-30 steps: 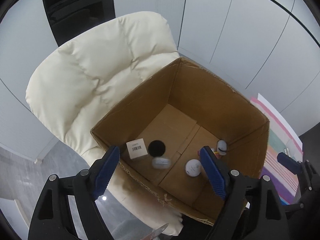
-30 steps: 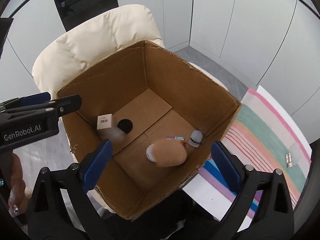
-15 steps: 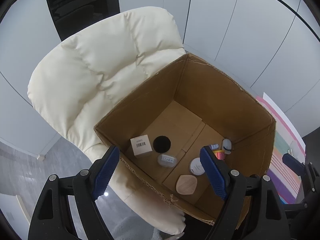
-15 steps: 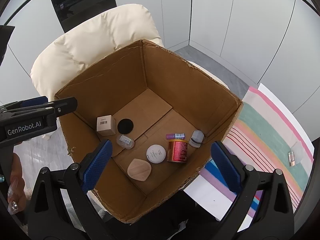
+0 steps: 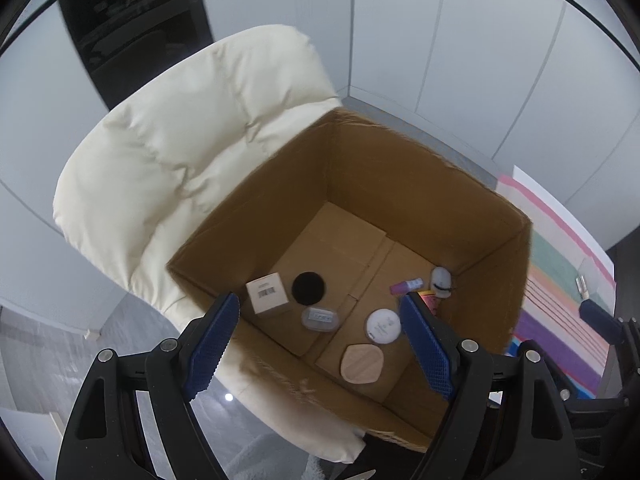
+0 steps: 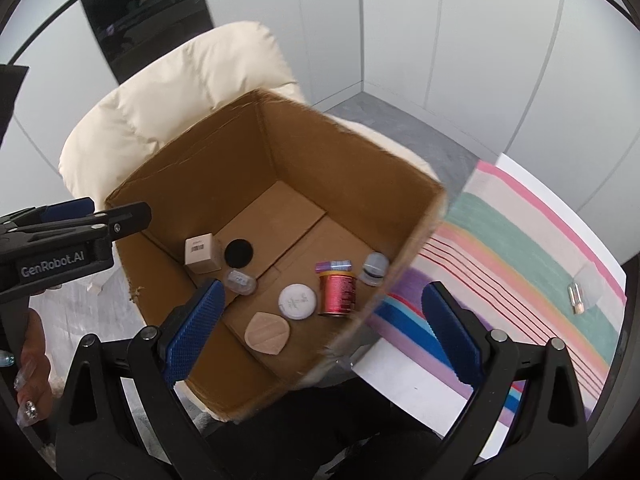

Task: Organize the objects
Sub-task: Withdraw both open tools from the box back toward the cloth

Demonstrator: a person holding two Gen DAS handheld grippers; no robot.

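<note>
Open box with small items on its floor

The cardboard box point(image 6: 352, 168) sits open on a cream chair, holding a barcoded carton point(image 6: 203, 253), black disc point(image 6: 239, 251), clear case point(image 6: 241, 281), white round tin point(image 6: 297, 301), tan pad point(image 6: 266, 333), red can point(image 6: 337, 288) lying down, purple tube point(image 6: 333, 266) and pale jar point(image 6: 374, 267).
</note>
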